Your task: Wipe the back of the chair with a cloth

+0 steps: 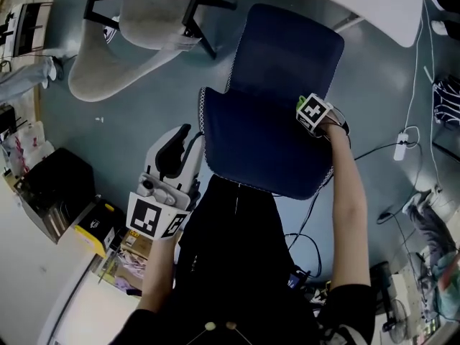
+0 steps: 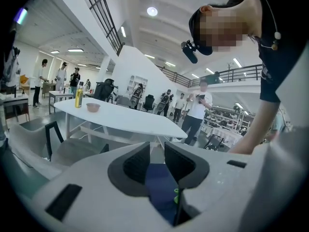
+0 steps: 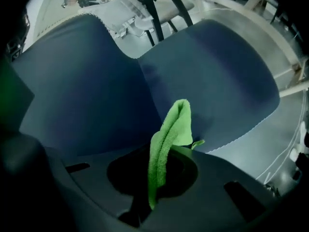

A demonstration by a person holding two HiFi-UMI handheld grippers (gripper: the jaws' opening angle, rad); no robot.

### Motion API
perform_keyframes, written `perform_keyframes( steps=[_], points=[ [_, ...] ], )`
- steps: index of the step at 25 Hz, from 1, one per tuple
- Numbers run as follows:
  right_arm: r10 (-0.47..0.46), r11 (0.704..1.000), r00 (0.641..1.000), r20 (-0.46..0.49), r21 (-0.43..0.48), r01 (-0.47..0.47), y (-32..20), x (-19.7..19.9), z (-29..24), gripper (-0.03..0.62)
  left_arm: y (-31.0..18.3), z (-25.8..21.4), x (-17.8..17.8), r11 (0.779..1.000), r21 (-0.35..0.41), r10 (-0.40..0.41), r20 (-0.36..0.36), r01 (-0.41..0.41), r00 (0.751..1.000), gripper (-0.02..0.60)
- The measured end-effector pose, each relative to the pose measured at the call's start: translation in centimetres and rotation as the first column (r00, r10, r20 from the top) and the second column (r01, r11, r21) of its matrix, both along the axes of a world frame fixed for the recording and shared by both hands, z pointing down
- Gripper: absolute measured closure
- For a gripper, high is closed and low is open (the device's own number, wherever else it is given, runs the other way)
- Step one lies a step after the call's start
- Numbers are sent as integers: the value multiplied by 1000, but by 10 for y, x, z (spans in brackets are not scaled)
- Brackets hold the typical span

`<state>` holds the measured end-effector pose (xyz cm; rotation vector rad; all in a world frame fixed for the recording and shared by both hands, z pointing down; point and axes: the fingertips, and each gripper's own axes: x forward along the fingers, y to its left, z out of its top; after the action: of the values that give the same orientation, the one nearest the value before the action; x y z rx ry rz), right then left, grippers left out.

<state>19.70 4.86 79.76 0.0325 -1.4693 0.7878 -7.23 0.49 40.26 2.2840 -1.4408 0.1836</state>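
1. The right gripper (image 3: 159, 166) has its jaws closed on a folded green cloth (image 3: 170, 134); the fold stands up from between them, in front of the dark blue chair (image 3: 96, 91).
2. The left gripper (image 2: 157, 164) has its jaws a narrow gap apart with nothing gripped; through the gap shows only a strip of the blue chair and a green speck too small to name.
3. Only the right gripper view shows the grip on the cloth; in the head view the marker cube covers those jaws, and only a green sliver shows at its edge.
4. Only the head view shows the layout; the right gripper hangs over the right part of the chair's nearer panel, while the left gripper hangs beside the chair's left edge, apart from it.
5. Only the left gripper view shows the room beyond: a white table (image 2: 120, 120) bearing a yellow bottle (image 2: 78, 96) and a bowl (image 2: 92, 107), with people standing far behind.
6. Whether the cloth touches the upholstery I cannot tell; nor can I tell which blue panel is the back.
7. A grey chair (image 1: 136, 27) stands beyond the blue one.
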Motion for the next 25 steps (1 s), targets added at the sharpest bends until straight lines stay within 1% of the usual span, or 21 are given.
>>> perform_keyframes(
  steps=[2, 4, 7, 10, 15, 20, 25],
  points=[
    [-13, 998, 1000, -21, -56, 12, 8, 2, 5, 576, 2, 3, 3, 1000, -3, 1, 1, -1, 1000, 485],
    [-40, 996, 998, -40, -84, 36, 14, 5, 7, 576, 5, 4, 7, 1000, -5, 4, 0, -4, 1000, 485],
    [-85, 993, 996, -39, -90, 81, 19, 3, 6, 576, 8, 2, 9, 1000, -3, 7, 3, -7, 1000, 485],
    [-101, 990, 994, -42, -105, 96, 23, 3, 4, 576, 9, -1, 9, 1000, 3, 4, 4, -4, 1000, 485],
    [-69, 988, 996, -48, -144, 61, 27, 3, -7, 576, 12, -8, 10, 1000, 20, 3, 1, -3, 1000, 485],
    [-44, 988, 998, -47, -152, 36, 29, 0, -24, 576, 15, -18, 12, 999, 41, 14, -8, -14, 1000, 485],
    [-16, 987, 1000, -26, -159, 12, 34, -6, -46, 576, 13, -33, 13, 997, 75, 22, -14, -21, 1000, 485]
  ],
)
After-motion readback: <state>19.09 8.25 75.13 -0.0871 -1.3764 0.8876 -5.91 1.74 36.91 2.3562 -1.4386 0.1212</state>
